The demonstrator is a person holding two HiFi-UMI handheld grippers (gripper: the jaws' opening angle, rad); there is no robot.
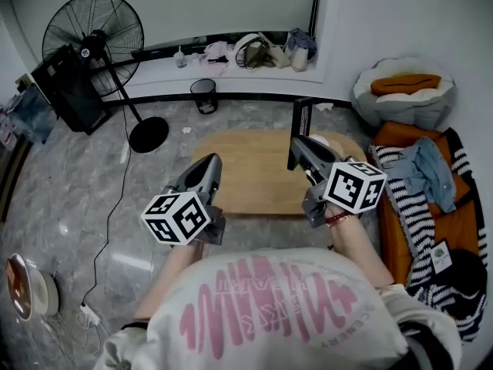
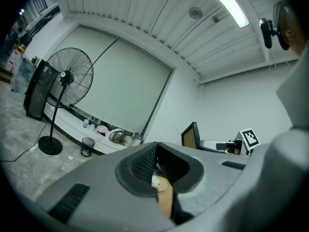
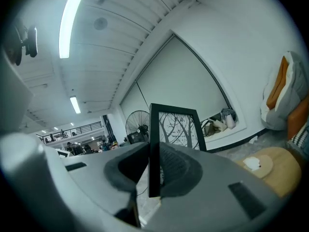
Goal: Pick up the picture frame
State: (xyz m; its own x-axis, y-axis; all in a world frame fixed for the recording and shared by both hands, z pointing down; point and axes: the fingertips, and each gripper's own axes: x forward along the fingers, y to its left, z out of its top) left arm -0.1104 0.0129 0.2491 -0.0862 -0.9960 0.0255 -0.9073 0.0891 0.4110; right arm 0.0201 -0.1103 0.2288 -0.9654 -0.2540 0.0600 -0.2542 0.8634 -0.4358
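Right gripper (image 1: 297, 151) is gripping the frame (image 1: 303, 118) by one side bar. The frame is standing upright past the jaw tips, long axis vertical, raised over the table (image 1: 254, 183). Left gripper (image 1: 208, 164) is hanging well apart to its left, jaws closed on nothing.

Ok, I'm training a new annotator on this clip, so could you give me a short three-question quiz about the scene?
1. True or false: the right claw grips the picture frame by its edge.
2. The left claw holds: A) nothing, B) a cup, C) the frame.
3. In the head view, on which side of the wooden table does the floor fan stand?
Key: 1 true; 2 A; 3 left.
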